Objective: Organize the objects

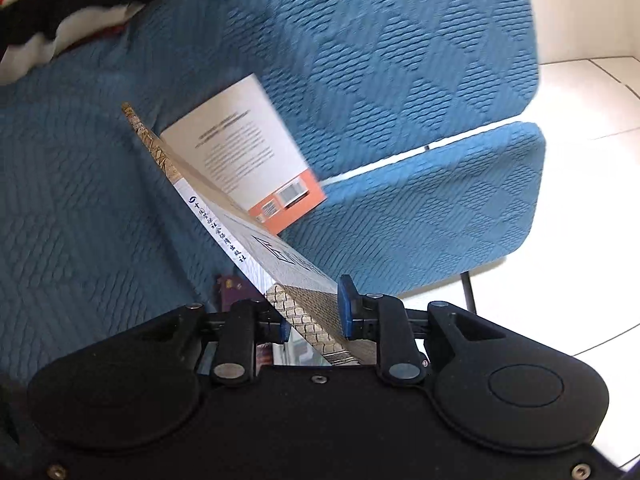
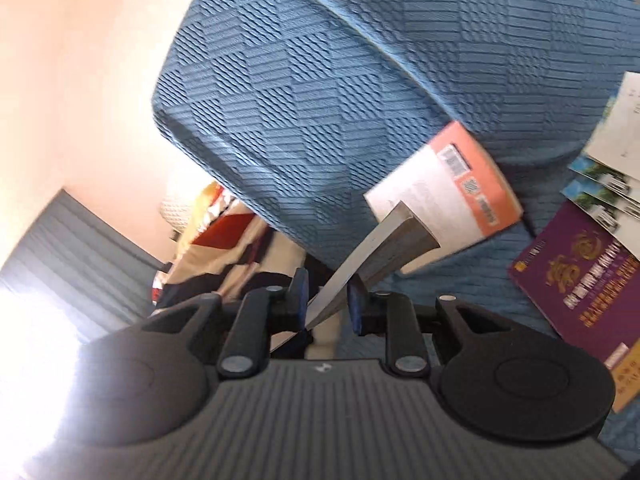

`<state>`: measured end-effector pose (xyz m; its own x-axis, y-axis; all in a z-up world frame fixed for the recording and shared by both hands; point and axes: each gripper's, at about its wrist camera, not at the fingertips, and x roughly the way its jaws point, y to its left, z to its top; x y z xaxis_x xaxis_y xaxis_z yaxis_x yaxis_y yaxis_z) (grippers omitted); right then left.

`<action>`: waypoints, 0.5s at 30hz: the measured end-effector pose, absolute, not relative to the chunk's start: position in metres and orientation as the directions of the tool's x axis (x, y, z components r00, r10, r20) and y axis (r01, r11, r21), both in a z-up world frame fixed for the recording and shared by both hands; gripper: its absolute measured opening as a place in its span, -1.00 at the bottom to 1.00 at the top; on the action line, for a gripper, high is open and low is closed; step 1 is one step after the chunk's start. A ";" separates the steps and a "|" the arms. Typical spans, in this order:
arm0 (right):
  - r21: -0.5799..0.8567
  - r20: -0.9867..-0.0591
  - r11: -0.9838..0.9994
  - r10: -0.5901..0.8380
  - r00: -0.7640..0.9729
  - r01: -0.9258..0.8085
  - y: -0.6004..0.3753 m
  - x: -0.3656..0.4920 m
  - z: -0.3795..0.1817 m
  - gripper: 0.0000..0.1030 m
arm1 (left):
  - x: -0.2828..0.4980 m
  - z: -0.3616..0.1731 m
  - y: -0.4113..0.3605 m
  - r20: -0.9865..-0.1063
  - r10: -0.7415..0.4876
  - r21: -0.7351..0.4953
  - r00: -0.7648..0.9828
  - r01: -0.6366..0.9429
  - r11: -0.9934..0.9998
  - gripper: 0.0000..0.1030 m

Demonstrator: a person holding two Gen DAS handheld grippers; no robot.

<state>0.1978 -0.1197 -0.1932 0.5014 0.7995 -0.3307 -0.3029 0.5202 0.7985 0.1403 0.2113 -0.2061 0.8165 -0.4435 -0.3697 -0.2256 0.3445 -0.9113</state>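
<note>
Left gripper (image 1: pixel 313 312) clamps a grey patterned book (image 1: pixel 256 240) edge-on above the blue sofa (image 1: pixel 400 60), a white-and-orange book (image 1: pixel 248 152) just beyond it. Right gripper (image 2: pixel 327 304) pinches the page edge of a book (image 2: pixel 384 248) by that same white-and-orange cover (image 2: pixel 452 188). Only the right wrist view shows the purple booklet (image 2: pixel 580 276) and leaflets (image 2: pixel 604 176) lying on the seat.

The sofa cover (image 1: pixel 360 60) filling most of both frames is teal-blue, woven in a raised checker of ribbed squares. The book (image 1: pixel 244 152) at centre has a white back cover with an orange lower band. At lower right, a booklet (image 2: pixel 576 276) is purple with gold lettering. The floor (image 1: pixel 592 120) is white tile.
</note>
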 end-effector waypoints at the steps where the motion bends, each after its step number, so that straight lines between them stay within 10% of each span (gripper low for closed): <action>1: 0.797 -0.339 0.526 0.796 0.501 -0.296 -0.121 0.196 -0.198 -0.53 | 0.140 -0.211 0.210 -0.385 -0.445 -0.906 0.809 -0.239 0.349 -0.58; 15: 0.834 -0.381 0.496 0.835 0.397 -0.243 -0.121 0.169 -0.234 -0.55 | 0.120 -0.230 0.214 -0.571 -0.340 -0.787 0.747 -0.380 0.486 -0.46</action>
<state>0.1685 -0.1214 -0.2344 0.3966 0.8352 -0.3811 -0.2432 0.4959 0.8336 0.1197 0.2141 -0.2303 0.7473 -0.3401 -0.5709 -0.3800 0.4861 -0.7870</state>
